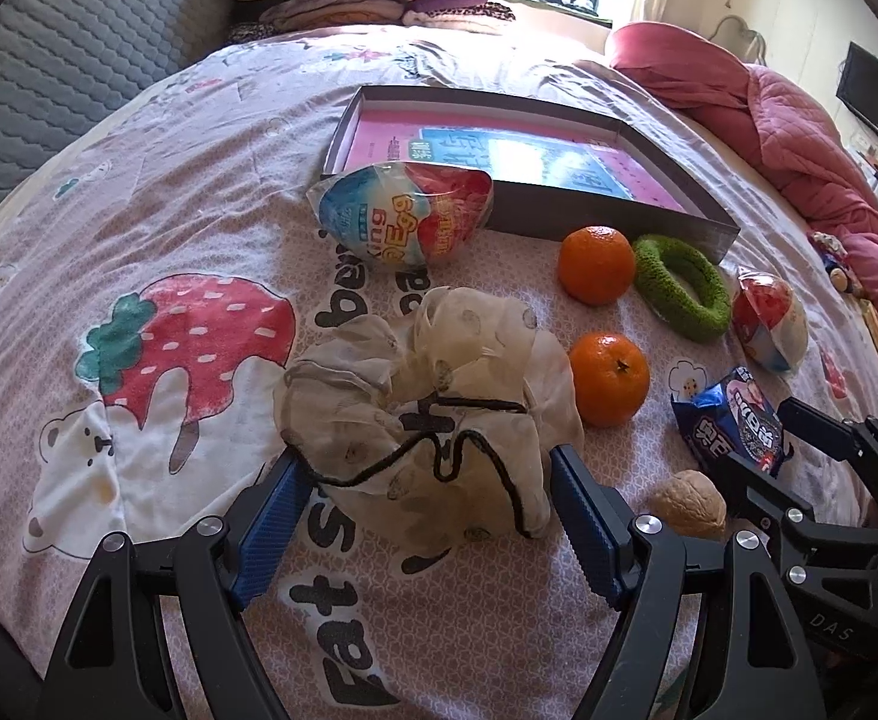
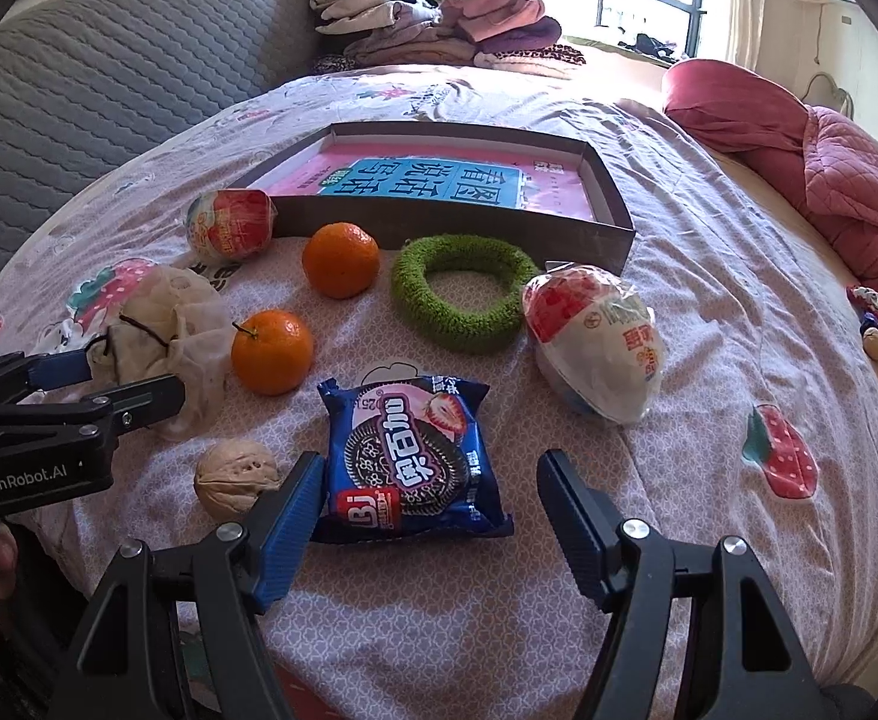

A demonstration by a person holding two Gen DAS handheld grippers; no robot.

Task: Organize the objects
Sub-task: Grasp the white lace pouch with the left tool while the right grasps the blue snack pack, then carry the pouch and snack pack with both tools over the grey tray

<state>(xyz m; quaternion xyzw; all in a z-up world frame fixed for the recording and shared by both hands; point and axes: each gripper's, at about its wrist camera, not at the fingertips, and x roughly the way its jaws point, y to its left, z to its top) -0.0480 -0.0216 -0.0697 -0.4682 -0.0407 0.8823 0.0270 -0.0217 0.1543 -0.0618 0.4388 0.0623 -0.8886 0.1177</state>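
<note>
While 2 claws gape wide, holding nothing, a strawberry-print bedsheet (wrinkled) fills the sunlit bedroom.

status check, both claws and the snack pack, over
Left claw open around cloth pouch. Right claw open, straddling cookie pack. Walnut close beside.

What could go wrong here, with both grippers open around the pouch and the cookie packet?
The left gripper straddles the drawstring pouch; its loose black cord may snag a finger. The right gripper brackets the cookie packet; closing could crush the cookies. The walnut beside it may get nudged.
</note>
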